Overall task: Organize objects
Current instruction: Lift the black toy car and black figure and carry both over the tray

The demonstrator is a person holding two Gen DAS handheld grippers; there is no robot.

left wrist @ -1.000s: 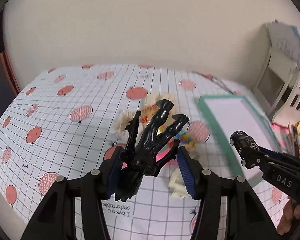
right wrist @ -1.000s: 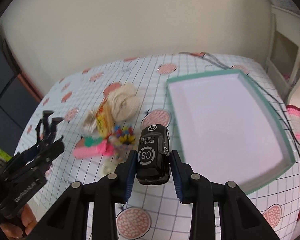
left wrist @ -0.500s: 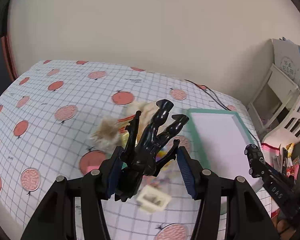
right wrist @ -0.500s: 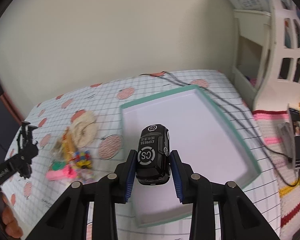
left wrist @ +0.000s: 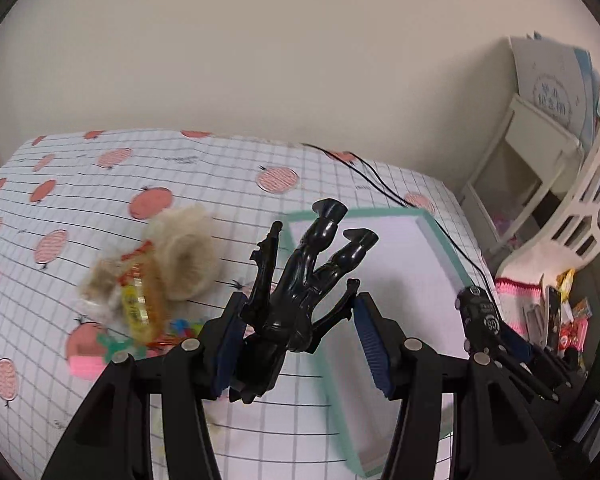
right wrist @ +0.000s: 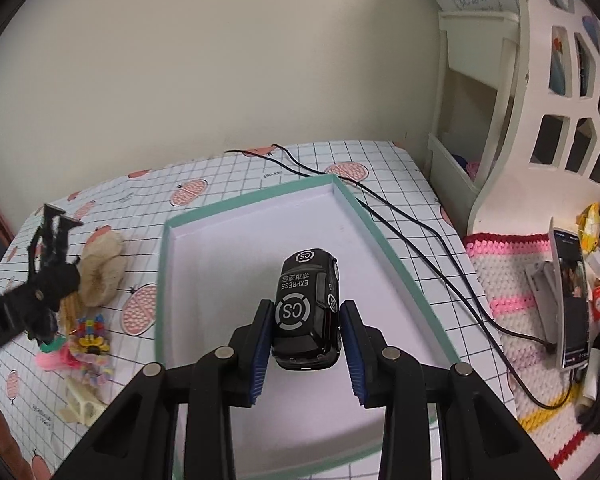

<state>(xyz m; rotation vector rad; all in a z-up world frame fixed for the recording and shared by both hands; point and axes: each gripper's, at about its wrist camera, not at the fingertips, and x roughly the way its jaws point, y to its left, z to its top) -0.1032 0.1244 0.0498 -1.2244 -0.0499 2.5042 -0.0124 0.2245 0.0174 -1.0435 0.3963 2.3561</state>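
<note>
The right hand-held gripper [right wrist: 306, 350] pinches a toy car [right wrist: 309, 308] directly over the tray [right wrist: 162, 280], its long axis along the fingers. The left hand-held gripper [left wrist: 300, 344], pinching a black figure [left wrist: 296, 300], hangs beside the tray's left rim, farther off.

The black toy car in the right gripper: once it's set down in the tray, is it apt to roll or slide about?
Probably it rolls. The black toy car looks rigid and glossy, held between the right gripper pads above the teal-rimmed tray. If its wheels turn freely, the smooth white floor offers little grip. The raised rim should likely stop it.
</note>
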